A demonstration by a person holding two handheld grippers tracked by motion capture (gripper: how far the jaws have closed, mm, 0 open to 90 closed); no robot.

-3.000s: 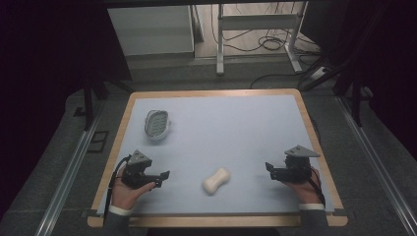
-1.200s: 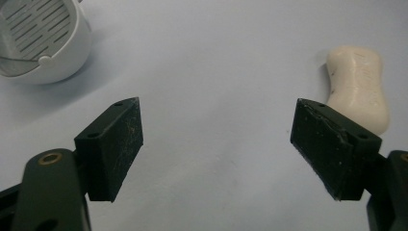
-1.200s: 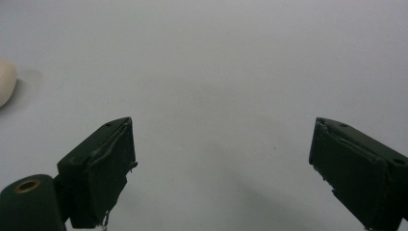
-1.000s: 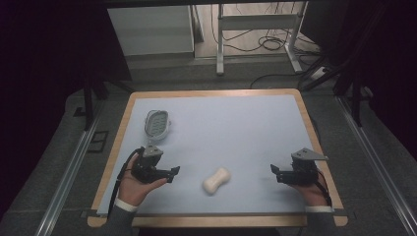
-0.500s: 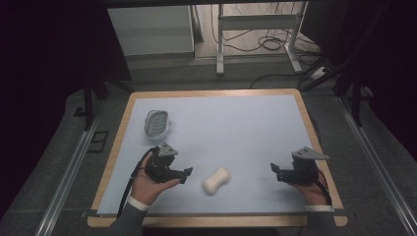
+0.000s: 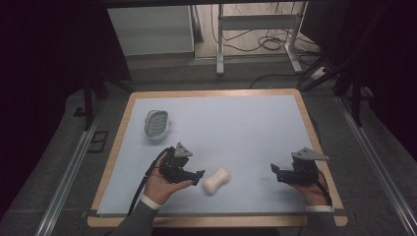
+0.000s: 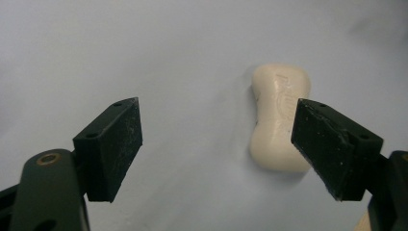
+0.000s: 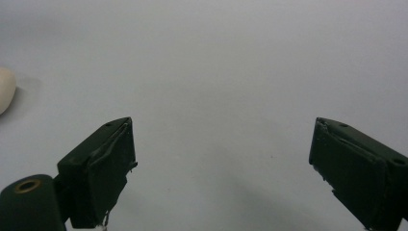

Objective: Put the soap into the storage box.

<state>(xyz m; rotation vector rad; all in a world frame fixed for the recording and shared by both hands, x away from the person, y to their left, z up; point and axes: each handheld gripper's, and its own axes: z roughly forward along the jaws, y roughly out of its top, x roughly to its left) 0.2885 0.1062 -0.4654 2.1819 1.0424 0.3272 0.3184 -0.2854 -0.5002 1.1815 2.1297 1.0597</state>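
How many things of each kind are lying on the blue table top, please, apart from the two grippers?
Soap bar: 1, cream-white, beside the open left gripper
Soap dish: 1, grey, toward the far left of the table
Total: 2

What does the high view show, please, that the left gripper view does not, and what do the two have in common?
High view alone: the grey oval soap dish near the far left of the pale blue mat, the wooden table edge, the right gripper in the person's hand, and the left gripper from outside.

Left gripper view alone: raised lettering on the soap and the left gripper's black pads, wide apart, the soap partly behind the right one.

Both: the cream waisted bar of soap lying free on the mat.
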